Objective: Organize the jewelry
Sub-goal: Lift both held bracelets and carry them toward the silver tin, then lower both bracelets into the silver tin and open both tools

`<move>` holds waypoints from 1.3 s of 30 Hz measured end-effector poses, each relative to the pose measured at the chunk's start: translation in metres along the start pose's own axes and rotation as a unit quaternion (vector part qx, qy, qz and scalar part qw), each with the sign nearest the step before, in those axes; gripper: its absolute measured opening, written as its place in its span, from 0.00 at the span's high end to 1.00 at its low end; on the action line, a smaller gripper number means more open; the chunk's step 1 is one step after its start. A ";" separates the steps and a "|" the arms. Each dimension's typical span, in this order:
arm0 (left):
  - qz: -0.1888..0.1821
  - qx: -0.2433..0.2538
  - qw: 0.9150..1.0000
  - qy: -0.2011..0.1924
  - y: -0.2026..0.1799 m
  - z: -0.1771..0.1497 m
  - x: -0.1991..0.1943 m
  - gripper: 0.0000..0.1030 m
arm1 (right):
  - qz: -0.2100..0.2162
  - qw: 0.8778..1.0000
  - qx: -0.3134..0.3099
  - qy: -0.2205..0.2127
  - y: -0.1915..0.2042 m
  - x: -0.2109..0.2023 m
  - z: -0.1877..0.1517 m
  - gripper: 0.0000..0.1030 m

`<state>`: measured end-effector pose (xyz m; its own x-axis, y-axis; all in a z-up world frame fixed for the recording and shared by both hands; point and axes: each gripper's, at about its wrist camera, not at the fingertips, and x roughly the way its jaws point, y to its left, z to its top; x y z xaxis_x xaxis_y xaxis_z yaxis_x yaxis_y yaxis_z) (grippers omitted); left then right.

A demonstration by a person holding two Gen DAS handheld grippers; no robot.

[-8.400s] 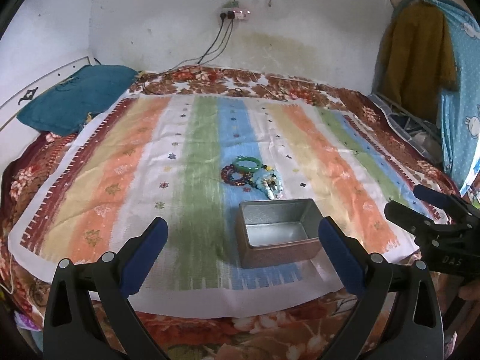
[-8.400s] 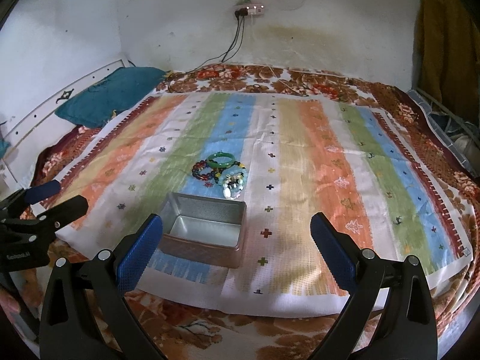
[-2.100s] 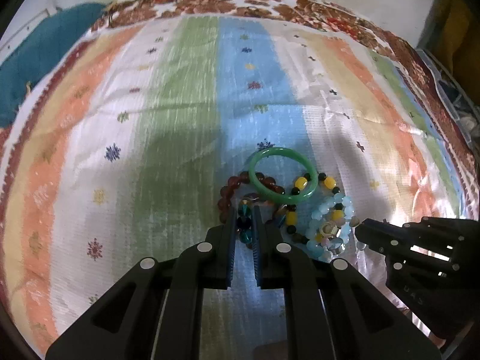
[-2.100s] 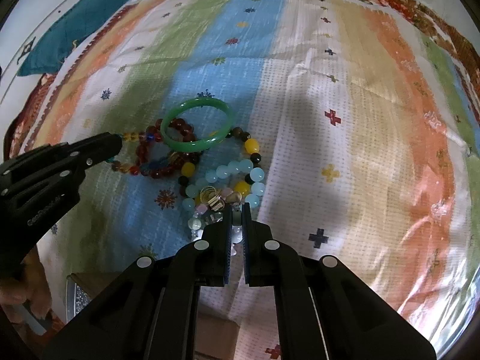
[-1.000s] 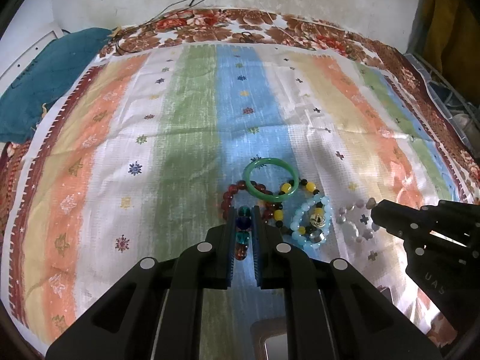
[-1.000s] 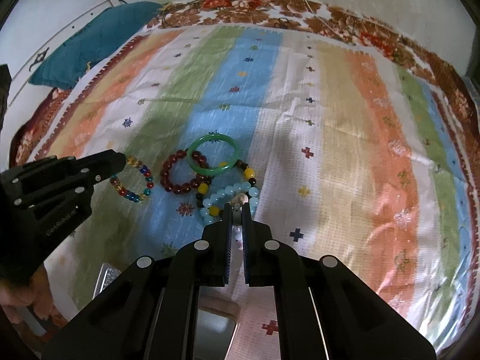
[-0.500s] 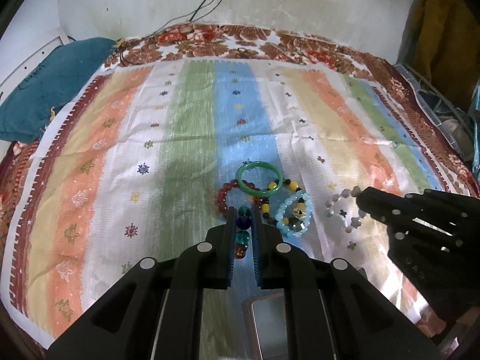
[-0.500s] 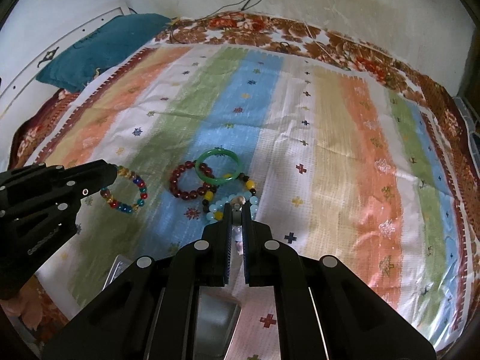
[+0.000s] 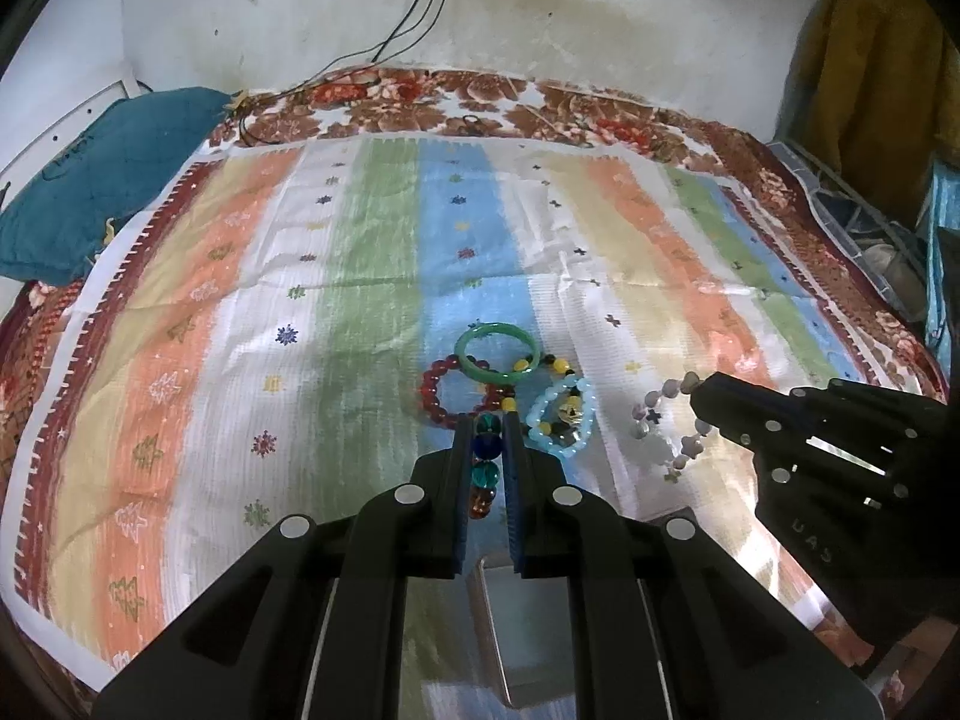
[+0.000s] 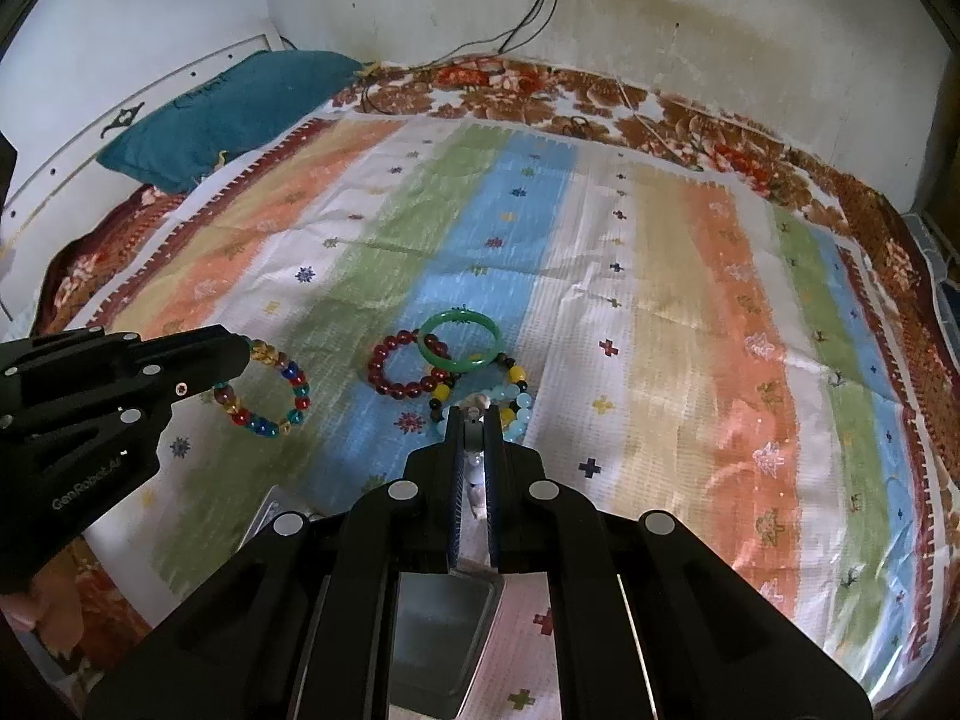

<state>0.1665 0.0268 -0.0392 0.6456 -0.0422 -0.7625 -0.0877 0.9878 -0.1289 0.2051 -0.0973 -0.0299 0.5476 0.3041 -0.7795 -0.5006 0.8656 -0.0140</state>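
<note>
Both claws have lifted away from the pile on the bed since a second ago, each carrying a bracelet clear of it; the left claw point(image 9: 487, 429) is clamped tight on the multicoloured bead bracelet point(image 10: 273, 393), whose loop hangs from the tips to the left of the green bangle point(image 10: 460, 339), and the right claw point(image 10: 474, 420) is pinched shut on the pale pink bead bracelet point(image 9: 669, 423), which dangles to the right of the bangle; a second ago both bracelets sat closer to the pile, so two pieces now look separated and ready to go into the metal tin point(image 10: 441, 636), which shows just under both claws, nearer the cameras than the bangle; my reading is that the carry to the tin is the step in hand. Left on the striped cloth point(image 9: 372, 276) are the bangle, the dark red bead bracelet point(image 10: 399, 366) overlapping its left edge, a yellow-and-black bead bracelet point(image 9: 555, 367) under its near right side, and a light blue bead bracelet point(image 9: 561, 417) just nearer than that. The held loops hang slack, each with its long axis running from the claw tips downward; the tin's long axis cannot be told, since only part of it shows.
</note>
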 end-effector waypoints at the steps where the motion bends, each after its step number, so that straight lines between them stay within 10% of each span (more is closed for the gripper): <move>1: -0.001 0.000 1.000 -0.002 -0.001 -0.001 -0.002 0.91 | 0.002 1.000 0.001 -0.002 0.000 -0.002 -0.002 0.93; 35: -0.033 0.005 0.999 0.026 -0.022 -0.045 -0.022 0.90 | 0.054 0.998 0.012 0.008 0.008 -0.029 -0.038 0.92; 37: -0.030 -0.006 0.999 0.029 -0.017 -0.044 -0.020 0.70 | 0.048 0.999 0.013 0.012 0.007 -0.027 -0.039 0.87; 39: -0.022 -0.013 0.999 0.025 -0.012 -0.043 -0.020 0.62 | 0.049 0.999 0.019 0.012 0.005 -0.026 -0.039 0.49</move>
<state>0.1219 0.0096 -0.0495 0.6107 -0.0933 -0.7864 -0.0799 0.9807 -0.1784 0.1622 -0.1163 -0.0337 0.4805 0.3785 -0.7911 -0.5242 0.8471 0.0869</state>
